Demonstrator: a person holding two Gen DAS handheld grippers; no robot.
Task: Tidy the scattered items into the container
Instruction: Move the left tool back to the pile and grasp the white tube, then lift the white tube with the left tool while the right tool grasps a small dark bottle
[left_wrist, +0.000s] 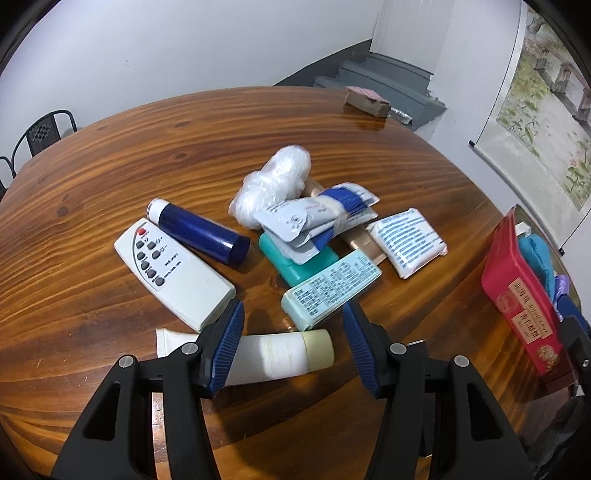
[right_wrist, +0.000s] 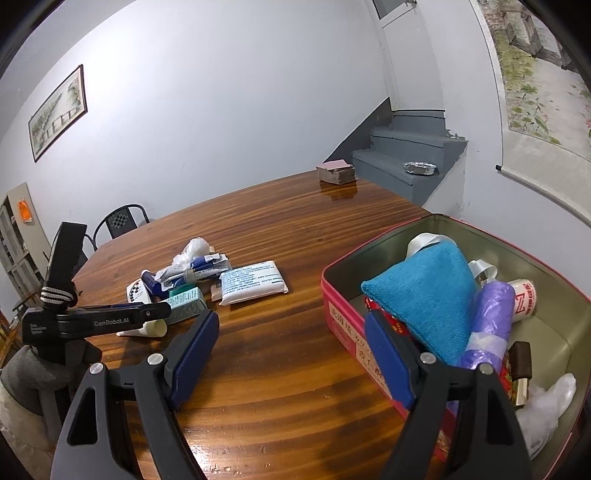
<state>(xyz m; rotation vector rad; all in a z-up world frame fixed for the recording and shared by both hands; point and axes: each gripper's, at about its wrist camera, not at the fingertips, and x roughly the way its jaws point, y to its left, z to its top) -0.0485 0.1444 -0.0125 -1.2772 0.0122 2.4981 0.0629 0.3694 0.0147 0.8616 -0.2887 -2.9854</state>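
The left hand-held gripper (left_wrist: 293, 345), spread, should close across the white tube (left_wrist: 273, 356) low in frame; the right hand-held gripper (right_wrist: 290, 354) is spread, empty.

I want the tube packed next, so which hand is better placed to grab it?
Left. The left gripper is open directly over the tube, while the right gripper is open by the tin.

Home dining room: wooden table (right_wrist: 280, 236), stairs (right_wrist: 402, 155), wall scroll (right_wrist: 535, 74).
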